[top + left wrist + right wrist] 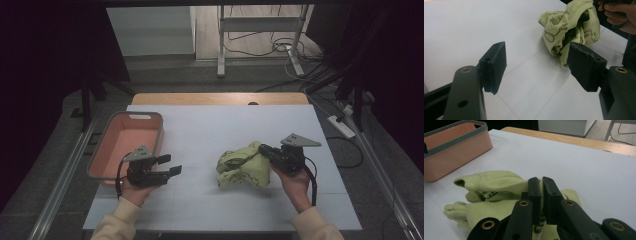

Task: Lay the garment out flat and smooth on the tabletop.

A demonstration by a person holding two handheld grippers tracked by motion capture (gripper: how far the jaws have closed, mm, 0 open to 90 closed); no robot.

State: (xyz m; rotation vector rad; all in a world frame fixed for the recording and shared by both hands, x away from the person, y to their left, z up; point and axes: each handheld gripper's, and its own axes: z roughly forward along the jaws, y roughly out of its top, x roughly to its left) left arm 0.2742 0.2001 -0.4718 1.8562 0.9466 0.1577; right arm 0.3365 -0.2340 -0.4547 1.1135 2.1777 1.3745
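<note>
Yellow-green cloth (241,167), printed with dark line drawings, lies bunched on the white counter (210,130), right of centre and near the front. The right gripper (264,149) has its jaws clamped on a fold at the cloth's right edge. The left gripper (170,165) rests on the counter, jaws wide apart and empty, just beside the pink basket (157,131) at the left, well apart from the cloth.

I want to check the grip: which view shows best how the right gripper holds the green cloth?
The right gripper view: the right gripper is shut on a fold of the green cloth. The high view shows this grip small and dark. The left gripper view shows the cloth's other side beside the hand.
</note>
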